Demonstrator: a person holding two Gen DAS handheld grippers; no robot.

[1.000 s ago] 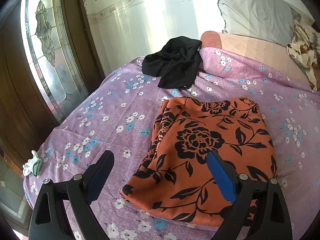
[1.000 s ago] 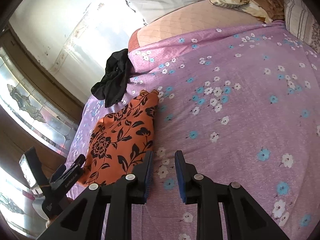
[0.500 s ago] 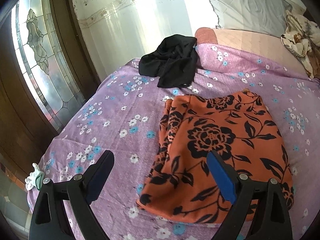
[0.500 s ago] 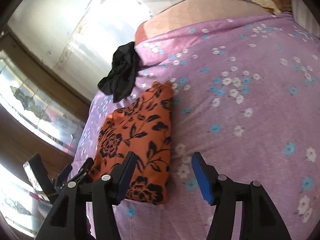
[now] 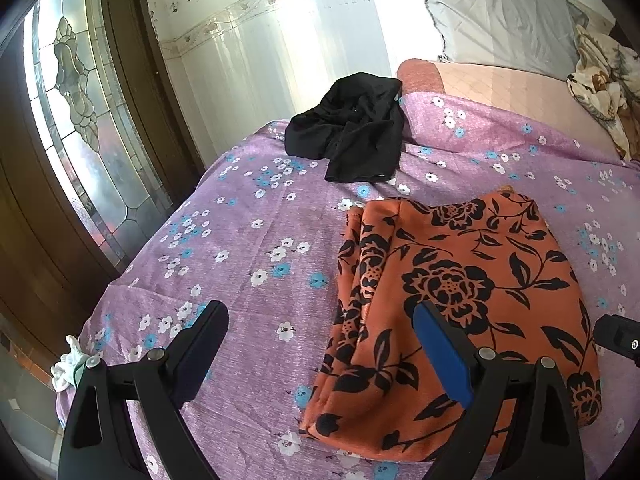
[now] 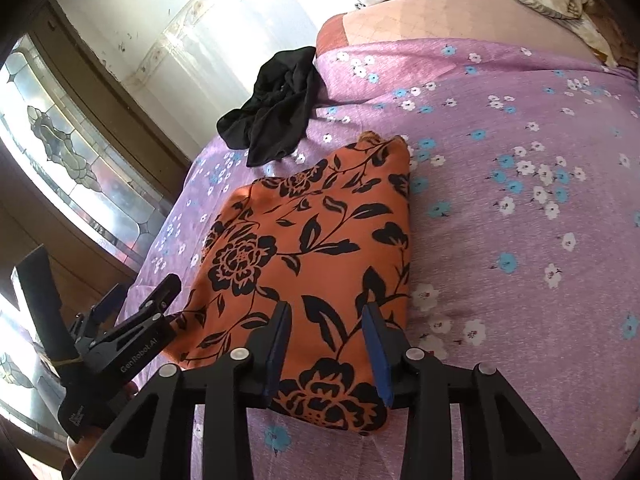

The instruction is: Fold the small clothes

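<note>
A folded orange garment with black flowers lies on the purple flowered bedspread; it also shows in the right wrist view. My left gripper is open and empty, straddling the garment's near left edge, just above it. My right gripper is open, its jaws over the garment's near right part, holding nothing. A crumpled black garment lies farther back by the wall, and shows in the right wrist view.
A wooden door with patterned glass stands left of the bed. A grey pillow and a brown patterned blanket lie at the head. A white-green object sits off the bed's near left corner.
My right gripper opened, then moved left over the orange garment's near right part. My left gripper shifted left, so the garment sits further right in its view.
</note>
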